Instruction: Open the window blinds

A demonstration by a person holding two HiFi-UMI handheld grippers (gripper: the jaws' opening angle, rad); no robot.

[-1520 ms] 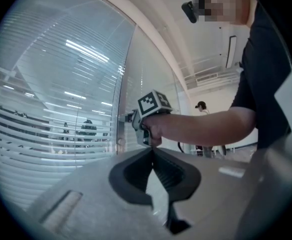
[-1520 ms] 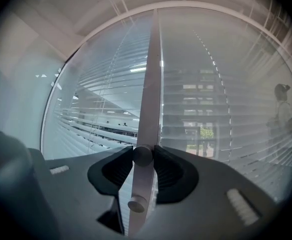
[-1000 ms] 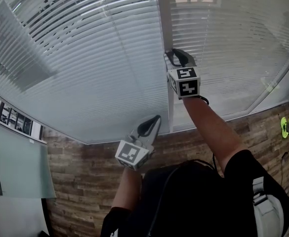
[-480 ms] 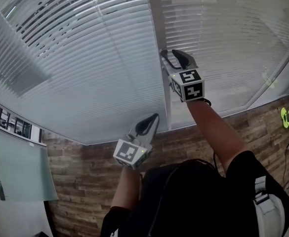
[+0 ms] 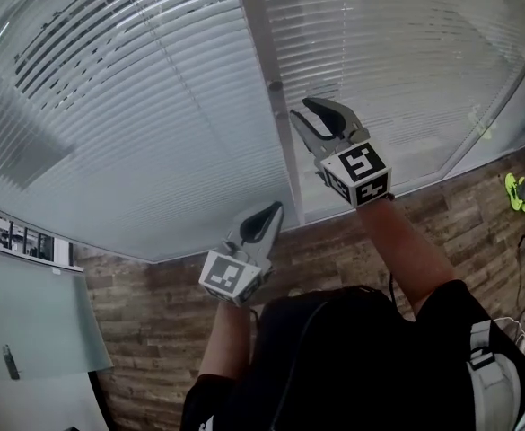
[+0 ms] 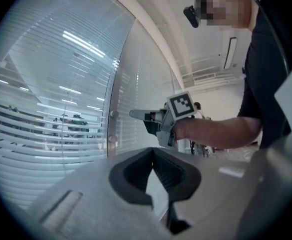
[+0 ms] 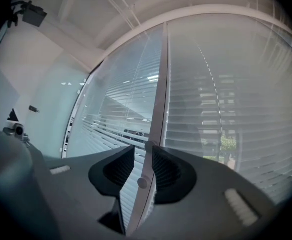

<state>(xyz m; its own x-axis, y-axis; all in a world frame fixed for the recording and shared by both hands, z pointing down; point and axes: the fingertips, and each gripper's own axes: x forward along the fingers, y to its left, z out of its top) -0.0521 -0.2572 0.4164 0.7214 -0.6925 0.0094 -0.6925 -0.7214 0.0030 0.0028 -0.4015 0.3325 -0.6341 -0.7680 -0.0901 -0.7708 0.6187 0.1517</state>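
Observation:
White slatted blinds (image 5: 136, 106) hang shut behind glass, on both sides of a grey upright post (image 5: 266, 142) that carries a small round knob (image 5: 275, 85). My right gripper (image 5: 300, 109) is open just right of the post and below the knob, touching neither. Its jaws have just been closing, with nothing between them. In the right gripper view the post (image 7: 158, 99) and two knobs (image 7: 148, 145) show through the gap beyond the gripper (image 7: 143, 151). My left gripper (image 5: 275, 209) is lower, near the foot of the glass, shut and holding nothing. Its tips (image 6: 153, 151) meet.
Wood-look flooring (image 5: 154, 303) runs along the foot of the glass wall. A frosted glass panel (image 5: 29, 312) stands at the left. A small green thing (image 5: 513, 191) lies on the floor at far right. The left gripper view shows the right gripper (image 6: 136, 115) beside the post.
My right gripper has drawn back from the post and knob, down and to the right in the head view. The left gripper has barely moved.

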